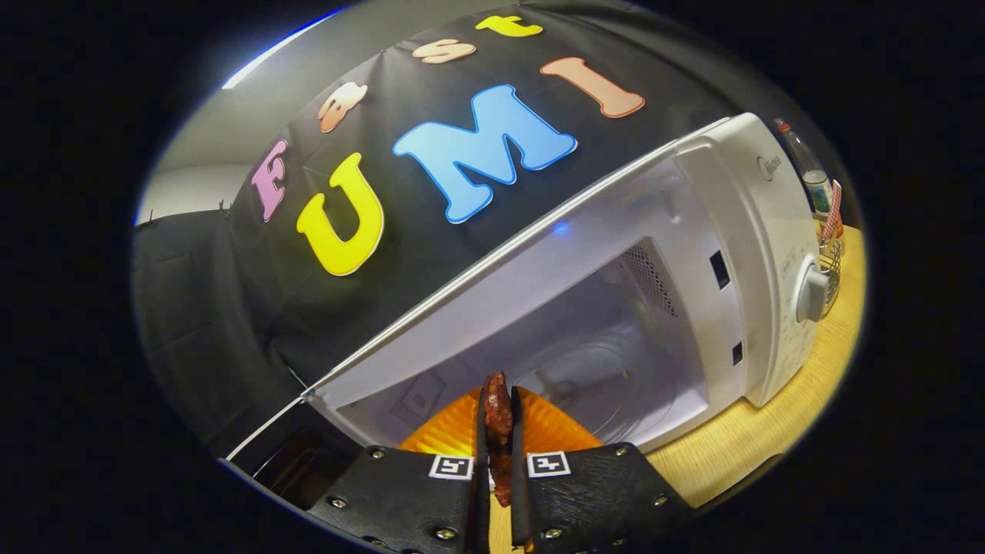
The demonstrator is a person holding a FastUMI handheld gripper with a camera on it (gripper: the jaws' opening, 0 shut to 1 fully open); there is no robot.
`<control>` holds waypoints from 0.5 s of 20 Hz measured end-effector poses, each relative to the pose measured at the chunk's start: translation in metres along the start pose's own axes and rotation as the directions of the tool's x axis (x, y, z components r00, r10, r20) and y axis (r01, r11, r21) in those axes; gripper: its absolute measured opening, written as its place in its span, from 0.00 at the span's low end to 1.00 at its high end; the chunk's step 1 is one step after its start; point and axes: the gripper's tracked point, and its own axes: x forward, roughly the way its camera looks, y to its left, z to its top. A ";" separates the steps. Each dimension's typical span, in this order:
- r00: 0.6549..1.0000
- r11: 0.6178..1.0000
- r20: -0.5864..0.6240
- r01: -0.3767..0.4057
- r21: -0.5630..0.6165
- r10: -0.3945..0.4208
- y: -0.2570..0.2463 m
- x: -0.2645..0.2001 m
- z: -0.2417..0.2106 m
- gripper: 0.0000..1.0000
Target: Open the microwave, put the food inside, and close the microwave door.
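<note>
The microwave (692, 254) is already open, and the gripper (498, 431) pinches the food (498, 412) between its fingers just before the opening, so putting it in and shutting the door are left.

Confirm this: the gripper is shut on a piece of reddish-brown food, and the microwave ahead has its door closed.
Not quite. The gripper is shut on the food, but the microwave has its door open: the gripper view shows its cavity and glass turntable.
</note>
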 end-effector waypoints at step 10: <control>0.999 0.994 0.036 0.039 -0.105 -0.035 0.000 0.059 -0.014 0.11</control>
